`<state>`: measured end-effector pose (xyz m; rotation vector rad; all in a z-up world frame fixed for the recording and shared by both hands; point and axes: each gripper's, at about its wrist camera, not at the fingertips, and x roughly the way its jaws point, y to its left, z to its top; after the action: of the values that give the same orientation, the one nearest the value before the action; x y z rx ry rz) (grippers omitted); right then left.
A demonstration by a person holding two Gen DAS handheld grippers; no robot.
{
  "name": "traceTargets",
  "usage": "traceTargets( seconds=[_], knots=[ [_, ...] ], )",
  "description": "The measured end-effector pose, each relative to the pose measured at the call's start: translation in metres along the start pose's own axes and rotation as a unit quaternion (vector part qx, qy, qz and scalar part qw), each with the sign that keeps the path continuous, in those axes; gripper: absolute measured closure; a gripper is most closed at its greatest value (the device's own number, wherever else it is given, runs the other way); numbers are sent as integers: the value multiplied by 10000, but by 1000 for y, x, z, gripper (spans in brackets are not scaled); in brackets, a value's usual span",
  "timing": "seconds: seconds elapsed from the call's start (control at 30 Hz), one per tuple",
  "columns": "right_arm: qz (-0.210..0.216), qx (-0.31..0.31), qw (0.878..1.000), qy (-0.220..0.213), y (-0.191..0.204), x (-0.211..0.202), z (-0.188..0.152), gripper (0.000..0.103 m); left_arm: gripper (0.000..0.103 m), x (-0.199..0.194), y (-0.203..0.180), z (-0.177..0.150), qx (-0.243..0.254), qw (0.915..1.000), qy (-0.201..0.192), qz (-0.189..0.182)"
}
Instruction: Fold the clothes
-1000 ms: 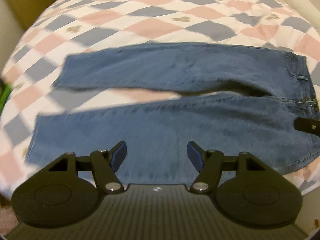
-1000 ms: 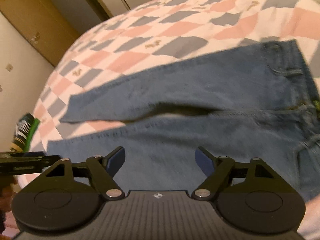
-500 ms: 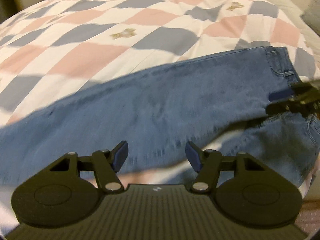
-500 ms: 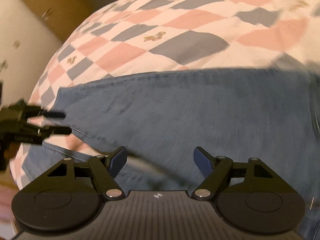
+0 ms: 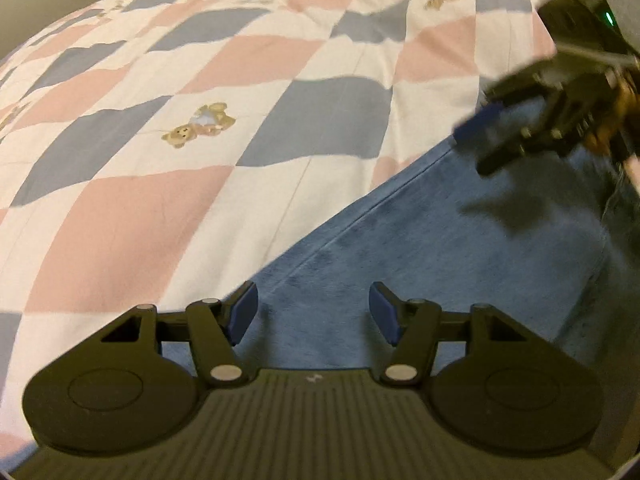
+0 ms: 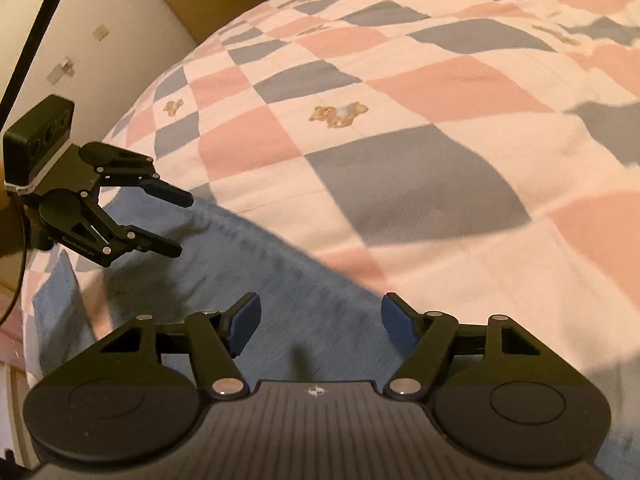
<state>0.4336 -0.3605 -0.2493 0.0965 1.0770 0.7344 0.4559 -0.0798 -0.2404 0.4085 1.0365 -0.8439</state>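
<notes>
1. Both sets of jaws stand wide apart and hold nothing: the left gripper (image 5: 312, 314) hangs over blue denim, and the right gripper (image 6: 318, 322) does the same further along the cloth.
2. Blue pads (image 5: 242, 312) of the left gripper sit just above the fabric; whether they touch it cannot be told.
3. Under both grippers lie the jeans (image 5: 460, 248), spread flat on the bed (image 5: 160, 184), which wears a quilt of pink, grey-blue and white diamonds with small teddy bears.
4. One long outer edge of the jeans runs diagonally just ahead of each gripper, with bare quilt beyond it toward the far side of the bed.
5. Each wrist view shows the other gripper off to the side, open over the same garment; the right one is blurred in the left view.
6. Judging by this, the step in hand is the reach for the far edge of the jeans, before any fold is made.
7. Next, each gripper likely needs to come down on that edge, pinch a single layer of seam, then lift and carry it toward the near side so one leg lands on the other.
8. Pinching the quilt along with the denim would drag the cover.
</notes>
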Motion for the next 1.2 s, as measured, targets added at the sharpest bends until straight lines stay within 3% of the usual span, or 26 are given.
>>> traceTargets(
  seconds=[0.23,0.33,0.37,0.47,0.5,0.53,0.6,0.73,0.83,0.97,1.1,1.2],
  knots=[
    [343,-303,9947,925,-29,30,12,35,46,27,32,2,449,9975,449,-306],
    [437,-340,9922,1119,-36,29,11,44,43,42,42,-2,663,9926,890,-496],
    [469,-347,9912,1190,-37,29,11,50,42,47,43,-4,771,9903,1020,-548],
    [455,-537,9874,1415,-33,27,9,84,43,56,43,-4,977,9854,1248,-619],
    [460,-581,9870,1429,-31,25,8,90,54,57,42,-3,1033,9841,1302,-629],
    [409,-648,9874,1385,-28,21,7,91,76,57,40,-2,1104,9831,1317,-622],
    [225,-753,9899,1182,-14,8,3,92,96,50,31,-3,1259,9824,1268,-539],
    [-205,-996,9926,666,24,-25,-9,93,100,14,1,-21,1657,9834,729,134],
    [-574,-1167,9914,174,68,-62,-28,93,100,-39,-20,-39,1276,9902,79,555],
    [-826,-1171,9891,-325,135,-113,-70,93,100,-116,-67,-73,804,9912,-522,913],
    [-784,-776,9931,-398,198,-139,-132,93,100,-168,-133,-123,285,9932,-532,994],
    [-805,-350,9961,-26,229,-132,-190,92,98,-171,-174,-167,-376,9961,-89,795]
  ],
)
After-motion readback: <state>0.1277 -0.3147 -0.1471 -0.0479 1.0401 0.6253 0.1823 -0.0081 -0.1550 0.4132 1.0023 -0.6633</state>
